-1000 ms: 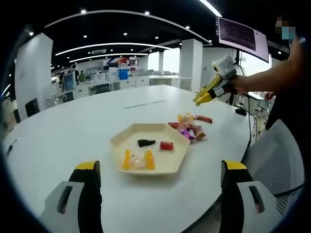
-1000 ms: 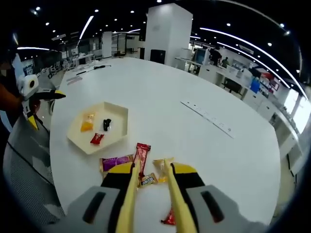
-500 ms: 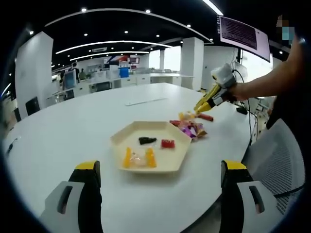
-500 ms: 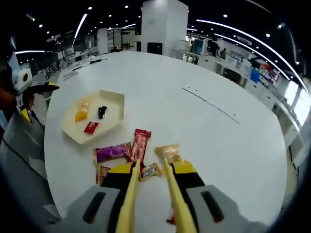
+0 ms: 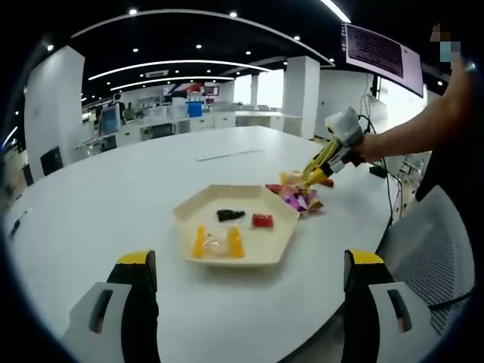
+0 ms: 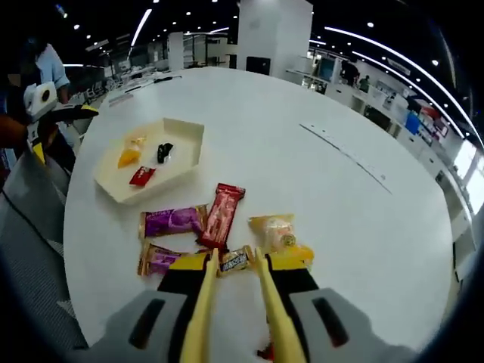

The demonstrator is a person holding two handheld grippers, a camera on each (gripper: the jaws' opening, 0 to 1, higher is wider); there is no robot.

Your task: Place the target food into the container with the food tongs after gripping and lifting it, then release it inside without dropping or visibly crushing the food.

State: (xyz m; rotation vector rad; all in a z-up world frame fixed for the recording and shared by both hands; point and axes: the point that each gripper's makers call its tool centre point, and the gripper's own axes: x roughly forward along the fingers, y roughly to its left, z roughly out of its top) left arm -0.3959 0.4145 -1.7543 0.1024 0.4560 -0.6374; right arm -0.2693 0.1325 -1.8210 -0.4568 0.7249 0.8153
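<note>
A cream hexagonal tray point(image 5: 259, 246) point(image 6: 189, 130) sits on the white round table and holds a black sweet point(image 5: 229, 215), a red sweet point(image 5: 262, 220) and an orange-and-clear wrapped sweet point(image 5: 215, 243). Beside it lies a pile of wrapped sweets point(image 5: 299, 198). My right gripper point(image 6: 235, 255) point(image 5: 308, 178) carries yellow food tongs, low over that pile. Their tips stand open on either side of a small dark candy bar point(image 6: 234, 262), with a sliver of gap on each side. My left gripper point(image 5: 250, 259) hangs wide open and bare in front of the tray.
Around the small bar lie a red bar point(image 6: 221, 214), a purple packet point(image 6: 172, 221), a second purple packet point(image 6: 156, 259) and a clear yellow packet point(image 6: 275, 230). A grey mesh chair point(image 5: 435, 242) stands at the table edge. A long strip point(image 6: 344, 151) lies farther across the table.
My right gripper has come down and forward onto the candy pile, so the small dark bar now lies between the tong tips. My left gripper and the tray have stayed put.
</note>
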